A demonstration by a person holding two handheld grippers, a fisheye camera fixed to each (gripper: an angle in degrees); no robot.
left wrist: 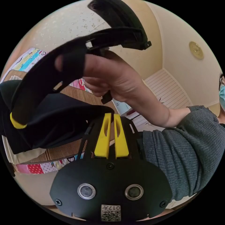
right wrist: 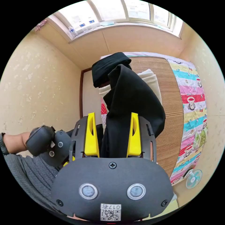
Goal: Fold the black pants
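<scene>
A bed with a brown striped mat [right wrist: 172,100] lying over a colourful cartoon-print sheet [right wrist: 193,110]. Cream folded cloth [right wrist: 150,78] rests on the mat. A small fan [right wrist: 194,178] stands on the floor beside the bed. A window [right wrist: 121,10] sits above yellow walls [right wrist: 35,77].

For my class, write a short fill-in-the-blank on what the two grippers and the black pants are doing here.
1. The left gripper has its yellow jaws nearly ____.
2. The right gripper has its jaws ____, with the black pants between them.
3. The pants hang above a striped ____.

Missing words: shut; open; mat
</scene>
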